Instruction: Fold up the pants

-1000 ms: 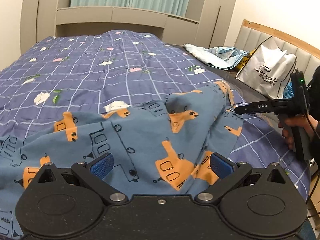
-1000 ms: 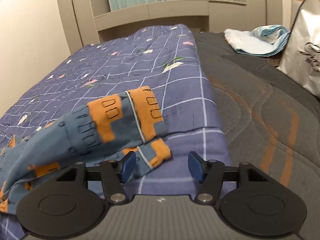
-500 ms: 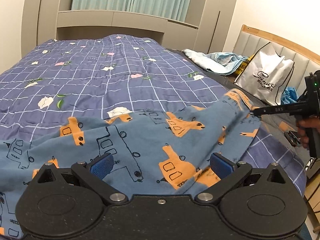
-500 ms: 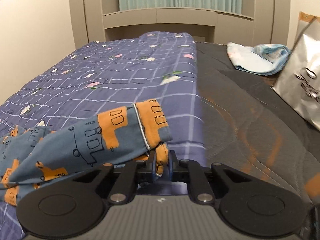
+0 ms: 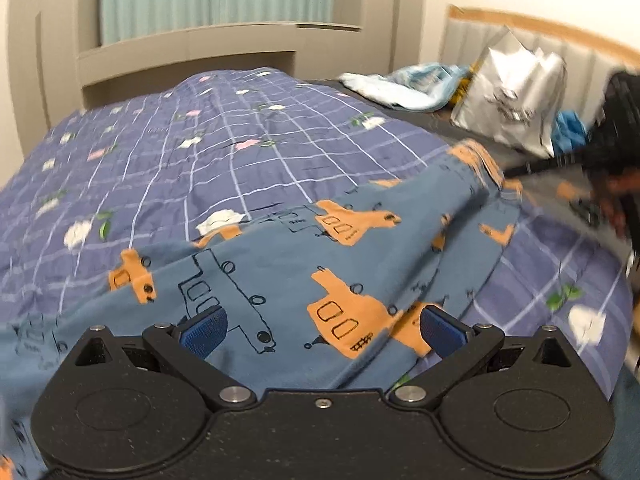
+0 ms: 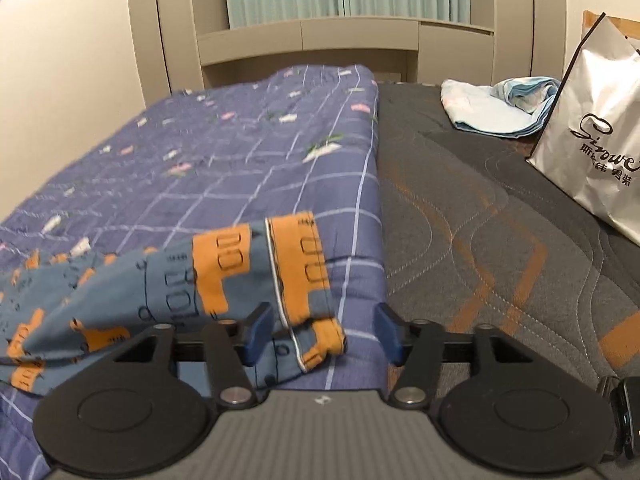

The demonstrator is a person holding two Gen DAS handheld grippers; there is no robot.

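Note:
The blue pants [image 5: 288, 280] with orange truck prints lie spread across the checked quilt [image 5: 168, 168]. My left gripper [image 5: 322, 330] hovers over the cloth with its blue pads wide apart and nothing pinched. In the right wrist view a pant leg's orange cuff [image 6: 304, 276] lies between the jaws of my right gripper [image 6: 322, 336]. Those jaws are opening and the pads stand clear of the cuff. The right gripper [image 5: 536, 166] also shows blurred at the far right of the left wrist view, by the pant leg's end.
A dark quilted mattress [image 6: 500, 240] lies bare to the right of the quilt. A white shopping bag [image 6: 596, 148] and a light blue cloth [image 6: 496, 112] sit by the headboard. Beige wardrobes and green curtains stand beyond the bed. A dark object [image 6: 624, 416] lies at the right edge.
My right gripper closed on the cuff, pulled it rightward and stretched the leg out, then opened and let the cuff drop. The left gripper rolled slightly and stayed open.

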